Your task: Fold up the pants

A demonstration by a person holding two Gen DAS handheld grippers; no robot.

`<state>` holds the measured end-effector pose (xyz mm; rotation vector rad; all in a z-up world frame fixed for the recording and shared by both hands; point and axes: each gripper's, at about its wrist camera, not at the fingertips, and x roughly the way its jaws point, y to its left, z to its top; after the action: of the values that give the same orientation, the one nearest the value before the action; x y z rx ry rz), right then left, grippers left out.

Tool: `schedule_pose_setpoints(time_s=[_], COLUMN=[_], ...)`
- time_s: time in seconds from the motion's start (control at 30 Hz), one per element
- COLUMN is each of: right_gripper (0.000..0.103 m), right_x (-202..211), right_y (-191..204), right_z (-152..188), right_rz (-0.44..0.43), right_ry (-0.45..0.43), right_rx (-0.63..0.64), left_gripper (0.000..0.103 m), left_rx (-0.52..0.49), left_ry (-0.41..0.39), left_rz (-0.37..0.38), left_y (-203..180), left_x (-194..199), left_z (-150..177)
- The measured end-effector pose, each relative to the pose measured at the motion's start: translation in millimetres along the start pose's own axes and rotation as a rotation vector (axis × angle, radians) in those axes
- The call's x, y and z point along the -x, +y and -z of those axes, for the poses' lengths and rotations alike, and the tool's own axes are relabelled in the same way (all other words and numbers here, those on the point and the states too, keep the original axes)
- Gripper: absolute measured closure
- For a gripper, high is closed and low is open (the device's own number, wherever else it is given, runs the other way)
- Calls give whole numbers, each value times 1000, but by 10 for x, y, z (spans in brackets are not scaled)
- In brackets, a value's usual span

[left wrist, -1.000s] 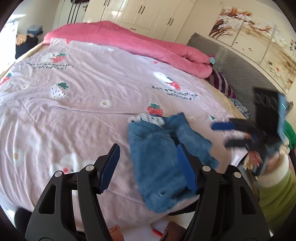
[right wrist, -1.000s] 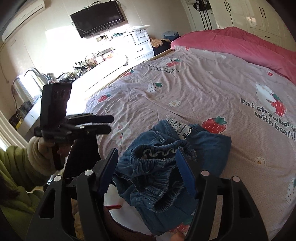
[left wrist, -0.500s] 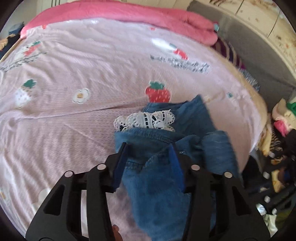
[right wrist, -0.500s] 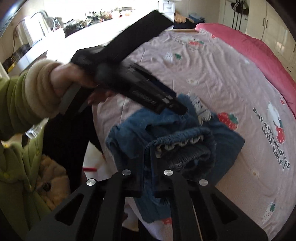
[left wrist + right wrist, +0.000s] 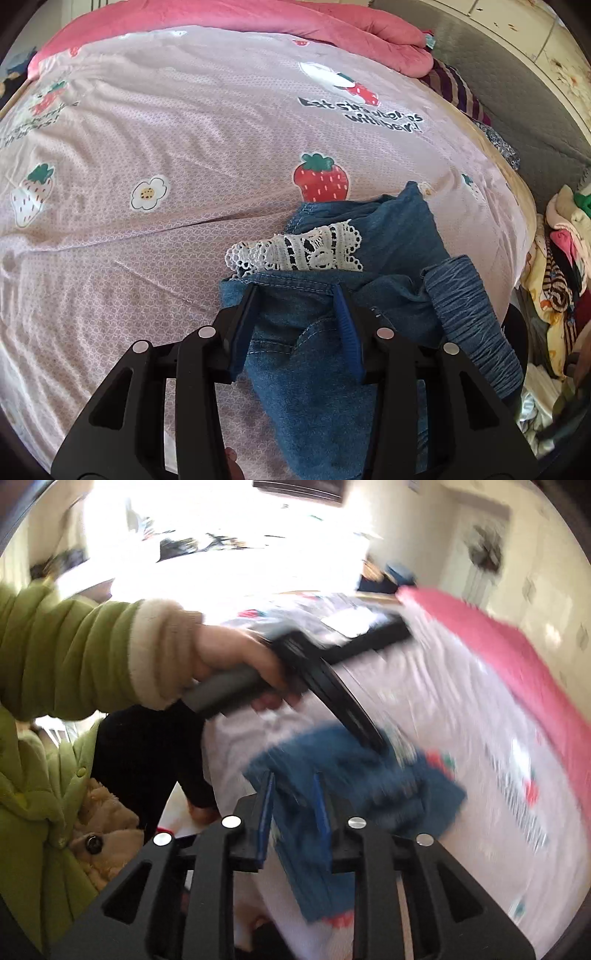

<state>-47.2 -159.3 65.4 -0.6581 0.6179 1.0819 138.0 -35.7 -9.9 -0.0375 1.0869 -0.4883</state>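
Small blue denim pants (image 5: 325, 332) with a white lace trim (image 5: 295, 251) lie crumpled on the pink strawberry bedspread (image 5: 184, 147) near its front edge. My left gripper (image 5: 297, 291) has its jaws partly closed around a bunch of denim just below the lace. In the blurred right wrist view my right gripper (image 5: 293, 779) has its jaws narrowly apart around a fold of the pants (image 5: 354, 768). The left gripper (image 5: 380, 746) shows there from the side, held by a hand in a green sleeve, tips on the denim.
A pink quilt (image 5: 295, 22) lies along the far side of the bed. A pile of clothes (image 5: 561, 258) sits off the bed's right edge. The person's green jacket (image 5: 44, 738) fills the left of the right wrist view, with a bright desk (image 5: 221, 554) behind.
My left gripper has come down and closed on the denim below the lace. My right gripper shut on the waistband, then swung quickly; its jaws now stand slightly wider.
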Motion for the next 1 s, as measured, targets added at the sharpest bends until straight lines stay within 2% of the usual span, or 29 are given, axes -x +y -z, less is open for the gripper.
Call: schedule_pose_setpoints(time_s=[0.07,0.17,0.37,0.43,0.5,0.73,0.9,0.97,1.0], right_gripper=[76,73,74,92,95,98,98,98,96], right_x=[-237,-551,-980,-987,-971,-744,-688,-640,-588], right_y=[127,183,79,89,143,297,281,303,330], right_z=[-137,-211,-209,-170,-100,198,334,287,220], right_rz=[-25,-12,-20,-56,-58,-92,-100,-73,-47], right_ry=[36,103,188,173,176,168,145,139,106], right_rx=[94,204,230,216,226,204,116,123,144], left_gripper=[70,69,68,68,68,67,66,66,66], left_rx=[0,-13,-33,-30,-24,-22,-18,-17,-20], left_ry=[-1,0,-6,-6,-2,2,5,6,6], left_rz=[10,16,16,21,26,26,26,20,17], left_y=[15,21,8,24,28,35,19,11,8], left_x=[6,1,-28,-47,-83,-111,-112,-114,-115], left_z=[7,15,25,22,10,6,-9,-11,-10])
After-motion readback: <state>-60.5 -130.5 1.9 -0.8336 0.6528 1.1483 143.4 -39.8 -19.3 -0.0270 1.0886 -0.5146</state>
